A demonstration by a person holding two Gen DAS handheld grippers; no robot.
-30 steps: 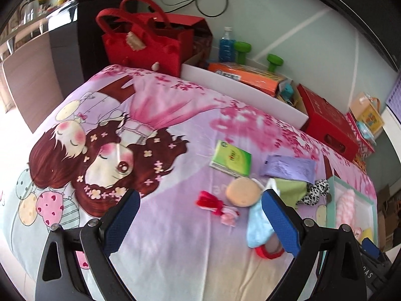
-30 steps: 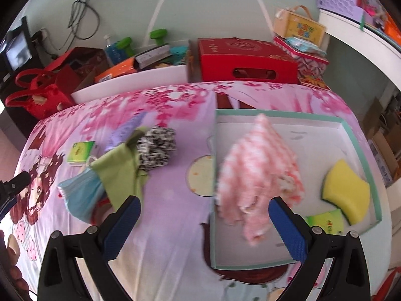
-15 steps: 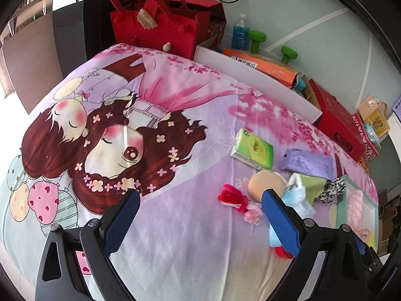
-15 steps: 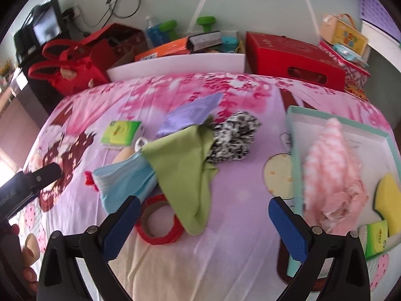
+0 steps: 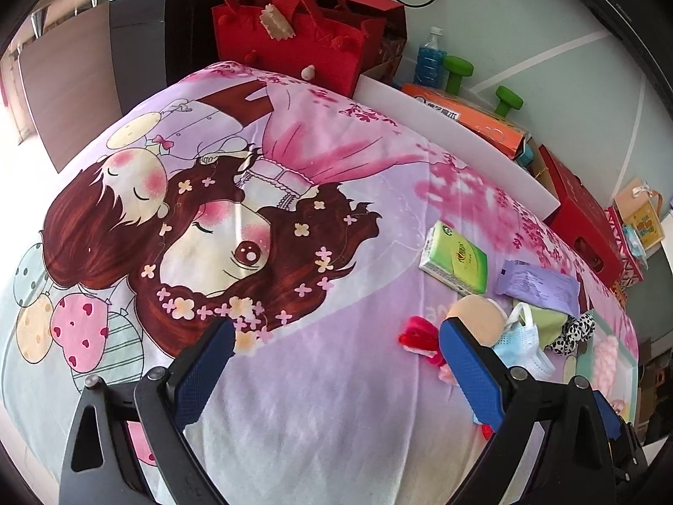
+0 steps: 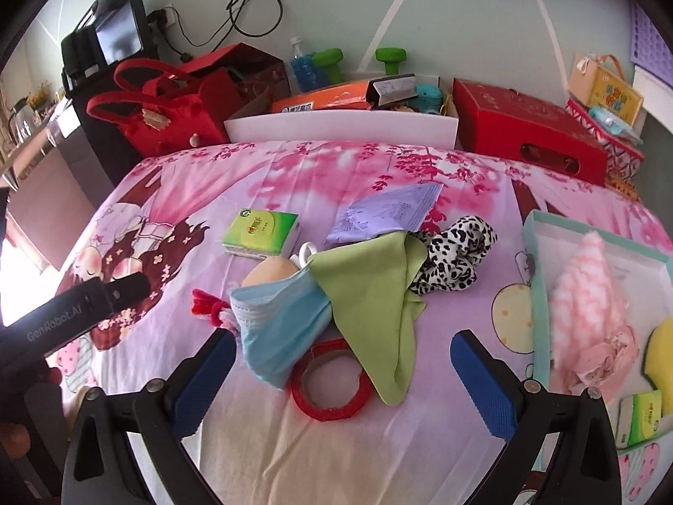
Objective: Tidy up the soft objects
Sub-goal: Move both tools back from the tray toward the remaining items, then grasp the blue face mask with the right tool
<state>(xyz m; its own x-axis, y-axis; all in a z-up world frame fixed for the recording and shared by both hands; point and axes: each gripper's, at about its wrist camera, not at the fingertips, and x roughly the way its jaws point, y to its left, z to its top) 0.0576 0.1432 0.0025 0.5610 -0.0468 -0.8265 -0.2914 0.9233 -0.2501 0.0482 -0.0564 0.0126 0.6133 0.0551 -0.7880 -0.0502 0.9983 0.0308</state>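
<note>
While both claws hang spread wide with nothing between the fingers, here's what I've got on the bed [image 6: 269,176]. The teal tray [image 6: 531,261] sits at about 3 o'clock in my right wrist view, and it holds a pink fluffy cloth [image 6: 582,303], a yellow sponge [image 6: 660,355] and a small green tissue pack [image 6: 641,414] near its front corner. Everything else is loose on the cartoon bedspread: a green cloth [image 6: 370,290] draped over a leopard-print scrunchie [image 6: 454,252], a blue face mask [image 6: 279,320], a red tape ring [image 6: 332,383] right by my right claw [image 6: 343,364], a beige puff [image 6: 269,271], a purple packet [image 6: 385,212], a bigger green tissue pack [image 6: 263,231] and a red hair tie [image 6: 206,301].

From the left claw [image 5: 336,362] that same pile sits at 3 o'clock, well off to the side.

Compared to a second ago, my right view has swung left: the tray was dead centre then, now the pile is centre and the tray is pushed to the edge. The left view has drifted further from the pile too.
</note>
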